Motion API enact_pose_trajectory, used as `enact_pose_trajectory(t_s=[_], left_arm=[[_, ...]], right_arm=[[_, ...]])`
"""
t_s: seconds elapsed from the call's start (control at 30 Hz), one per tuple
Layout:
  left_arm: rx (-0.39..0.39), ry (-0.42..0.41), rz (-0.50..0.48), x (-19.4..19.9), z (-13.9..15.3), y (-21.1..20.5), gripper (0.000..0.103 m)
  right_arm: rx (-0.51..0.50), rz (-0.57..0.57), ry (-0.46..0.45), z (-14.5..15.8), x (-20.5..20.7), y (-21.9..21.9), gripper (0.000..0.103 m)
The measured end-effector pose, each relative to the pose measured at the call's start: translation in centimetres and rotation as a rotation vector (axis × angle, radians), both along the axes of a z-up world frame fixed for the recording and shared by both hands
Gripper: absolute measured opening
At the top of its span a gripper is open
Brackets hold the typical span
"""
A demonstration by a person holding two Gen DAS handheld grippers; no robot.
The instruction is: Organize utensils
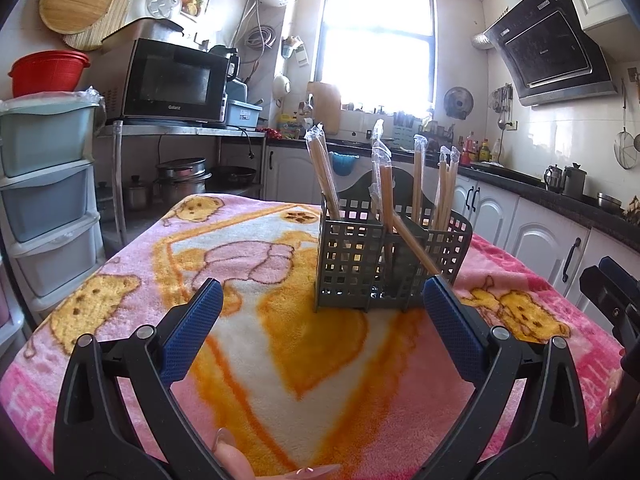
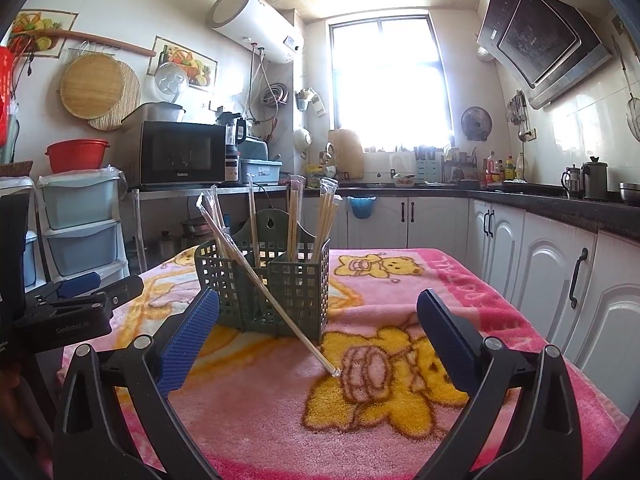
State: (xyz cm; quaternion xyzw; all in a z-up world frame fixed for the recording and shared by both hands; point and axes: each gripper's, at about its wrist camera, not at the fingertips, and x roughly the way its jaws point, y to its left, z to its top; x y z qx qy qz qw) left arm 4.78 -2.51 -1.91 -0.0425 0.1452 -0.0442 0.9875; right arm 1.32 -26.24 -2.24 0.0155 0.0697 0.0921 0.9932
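Observation:
A grey-green lattice utensil holder (image 1: 356, 264) (image 2: 296, 292) stands on the pink bear blanket (image 1: 248, 344) (image 2: 360, 392). Several plastic-wrapped chopstick pairs (image 1: 324, 172) (image 2: 326, 216) stand upright in its compartments. One wrapped pair (image 2: 276, 300) (image 1: 416, 248) leans out of the holder, its lower tip resting on the blanket. My left gripper (image 1: 324, 308) is open in front of the holder, nothing between its fingers. My right gripper (image 2: 318, 320) is open too, with the leaning pair's tip lying between its fingers, untouched. The left gripper (image 2: 76, 300) shows at the left of the right wrist view.
White cabinets and a dark counter (image 2: 560, 208) run along the right. A stack of plastic drawers (image 1: 48, 200) stands left of the table, a microwave (image 1: 172, 80) behind it. The table's far edge lies just past the holder.

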Motion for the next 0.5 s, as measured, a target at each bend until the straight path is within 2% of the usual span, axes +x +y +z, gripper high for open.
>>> enact_pose_trajectory(t_s=[0.5], left_arm=[[-0.001, 0.0, 0.001, 0.0, -0.01, 0.03, 0.093]], right_arm=[[0.002, -0.001, -0.003, 0.09, -0.06, -0.08, 0.097]])
